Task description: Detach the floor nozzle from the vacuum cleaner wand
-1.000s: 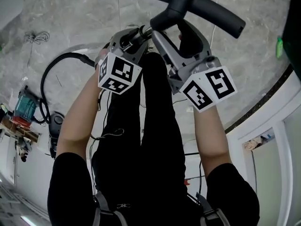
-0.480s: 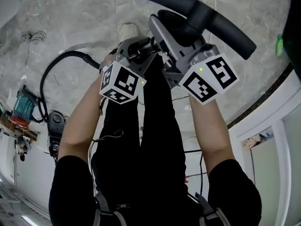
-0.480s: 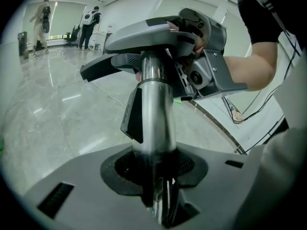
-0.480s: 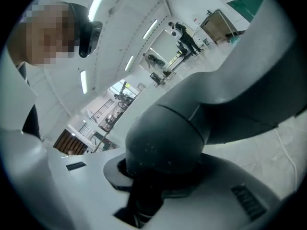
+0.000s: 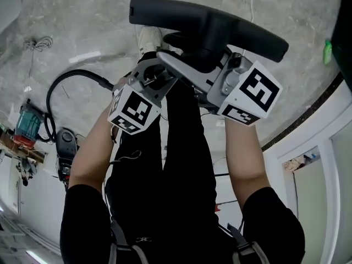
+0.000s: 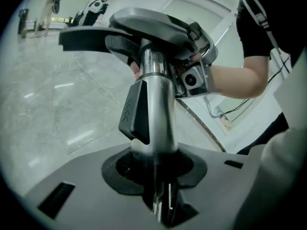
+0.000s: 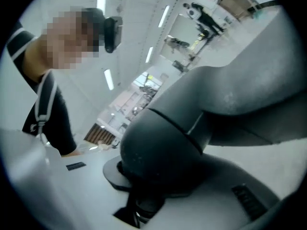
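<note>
While the left gripper [image 6: 160, 198] is clamped on the silver wand [image 6: 156, 75], its jaws having just tightened a little, the right gripper [image 7: 144, 202] has just been closing and now grips the dark rounded neck [image 7: 163, 152] of the floor nozzle [image 5: 209, 23]. In the head view the nozzle is a black bar across the top centre, above both grippers. In the left gripper view the wand rises from bottom centre into the nozzle's grey underside, with a black catch [image 6: 136, 111] on its left side
</note>
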Available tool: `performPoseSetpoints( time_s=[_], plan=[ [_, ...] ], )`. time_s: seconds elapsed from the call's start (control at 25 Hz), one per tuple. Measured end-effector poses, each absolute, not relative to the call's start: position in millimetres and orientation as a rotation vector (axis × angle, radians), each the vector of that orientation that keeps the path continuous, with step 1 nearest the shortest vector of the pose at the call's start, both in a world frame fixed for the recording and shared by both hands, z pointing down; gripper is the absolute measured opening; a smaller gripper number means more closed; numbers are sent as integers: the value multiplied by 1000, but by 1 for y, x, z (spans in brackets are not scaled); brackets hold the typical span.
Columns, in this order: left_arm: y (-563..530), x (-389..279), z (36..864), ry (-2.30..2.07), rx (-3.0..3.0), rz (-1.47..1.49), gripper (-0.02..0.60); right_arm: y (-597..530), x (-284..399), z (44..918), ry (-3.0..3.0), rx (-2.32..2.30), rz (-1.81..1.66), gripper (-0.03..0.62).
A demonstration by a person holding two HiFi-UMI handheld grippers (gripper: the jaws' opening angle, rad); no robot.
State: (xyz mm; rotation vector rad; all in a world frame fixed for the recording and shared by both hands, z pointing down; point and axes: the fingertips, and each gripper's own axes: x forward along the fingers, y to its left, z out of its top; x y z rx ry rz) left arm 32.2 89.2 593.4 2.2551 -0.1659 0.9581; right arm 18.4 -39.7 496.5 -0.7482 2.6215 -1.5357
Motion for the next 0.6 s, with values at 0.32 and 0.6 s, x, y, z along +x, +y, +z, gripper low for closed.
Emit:
performPoseSetpoints(
  time_s=[0.32,0.6],
  plan=[
    [104,52,604,-116,2262,986,126,-34,69,538,2252,-1335,-1867,117],
    [101,47,586,-5,2257,852,126,-30,40,488,2601,-603,-1441,117]
  ],
)
